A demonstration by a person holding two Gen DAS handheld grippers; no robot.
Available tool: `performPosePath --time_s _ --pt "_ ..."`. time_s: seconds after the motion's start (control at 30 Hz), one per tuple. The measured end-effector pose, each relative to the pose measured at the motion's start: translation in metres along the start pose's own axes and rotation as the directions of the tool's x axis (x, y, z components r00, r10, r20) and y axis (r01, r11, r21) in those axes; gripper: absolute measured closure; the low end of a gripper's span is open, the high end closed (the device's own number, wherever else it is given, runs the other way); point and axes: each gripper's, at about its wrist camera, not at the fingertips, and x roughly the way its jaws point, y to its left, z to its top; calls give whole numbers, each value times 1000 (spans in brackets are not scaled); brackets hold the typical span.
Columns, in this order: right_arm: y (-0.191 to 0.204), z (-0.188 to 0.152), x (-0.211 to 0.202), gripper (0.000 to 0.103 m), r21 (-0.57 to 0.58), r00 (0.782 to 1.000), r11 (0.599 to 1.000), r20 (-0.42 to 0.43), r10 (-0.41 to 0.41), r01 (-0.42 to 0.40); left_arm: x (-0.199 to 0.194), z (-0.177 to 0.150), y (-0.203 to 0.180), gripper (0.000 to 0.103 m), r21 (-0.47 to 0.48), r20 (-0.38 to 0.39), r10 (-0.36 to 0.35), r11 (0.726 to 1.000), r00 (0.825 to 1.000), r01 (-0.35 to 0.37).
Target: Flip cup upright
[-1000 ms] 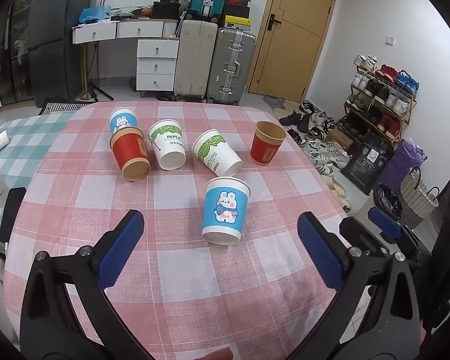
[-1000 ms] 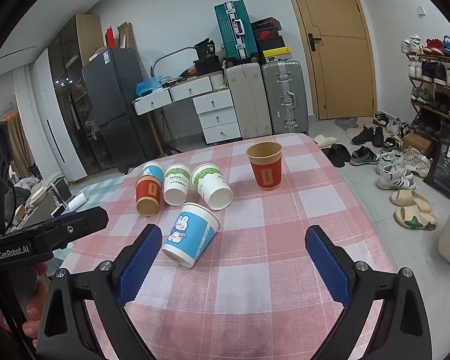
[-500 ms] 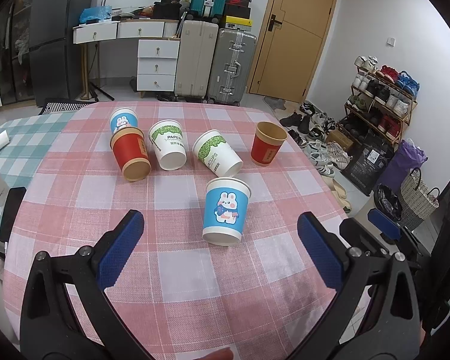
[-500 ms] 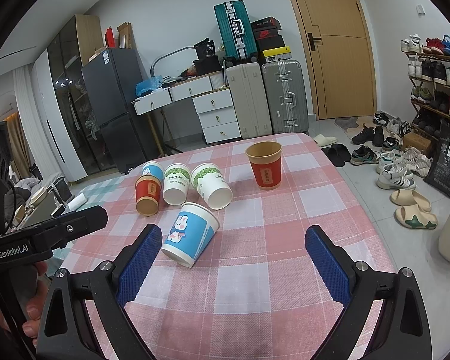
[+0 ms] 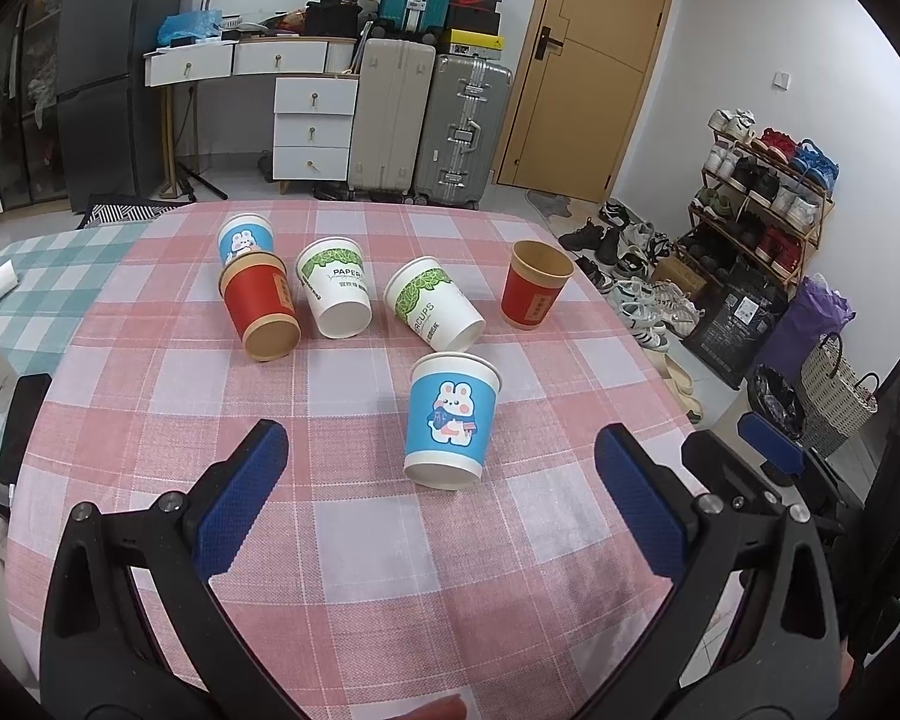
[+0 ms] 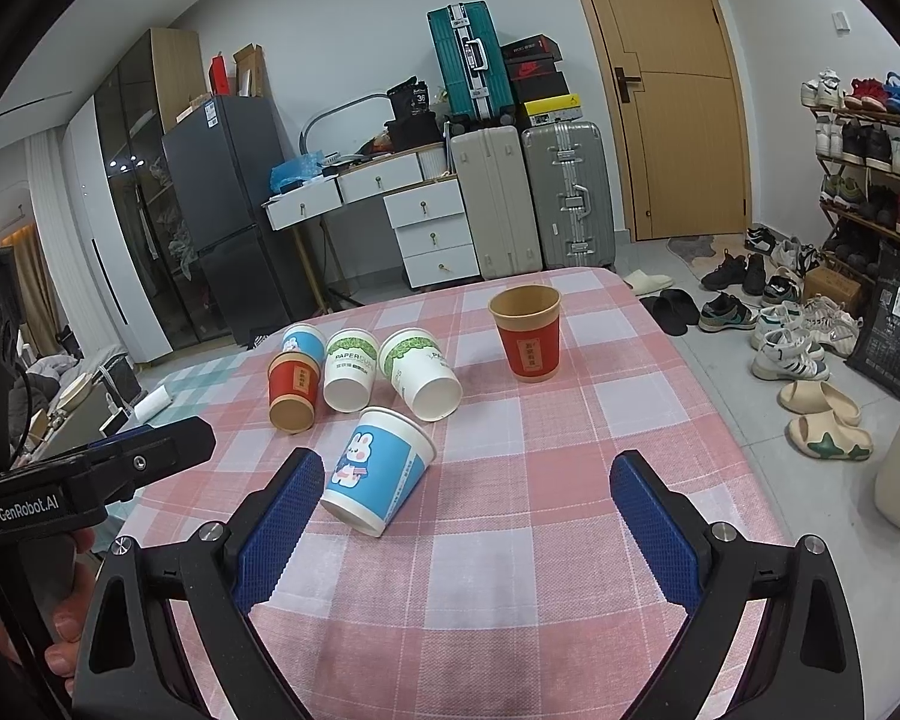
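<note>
I'm holding both tongs gaping wide, left gripper [image 5: 438, 504], right gripper [image 6: 468, 531], rabbit cup [image 5: 450, 420] lying tipped just ahead of them, neighbouring white cup [image 5: 335, 288] reading "PAPER"

Blue bunny-print cup [image 5: 450, 420] lies on a pink-and-white checked tablecloth [image 5: 360, 570].

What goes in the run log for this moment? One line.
left gripper: open, empty | right gripper: open, empty | near blue bunny paper cup: on side | red paper cup: upright

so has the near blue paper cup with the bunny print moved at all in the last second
No. The blue bunny-print paper cup lies tipped over on the same squares of the pink checked tablecloth, at the same offset from the upright red paper cup in both views.
</note>
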Motion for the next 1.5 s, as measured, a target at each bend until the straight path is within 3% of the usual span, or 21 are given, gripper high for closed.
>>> performPosePath --time_s 1.3,1.5 --pt "-5 6 0 5 -7 1000 1000 1 -19 19 3 0 -3 1 2 -11 -4 1000 1000 4" --pt "-11 1 6 5 11 1000 999 -7 -30 30 27 3 -2 1 19 -72 -6 1000 997 8"
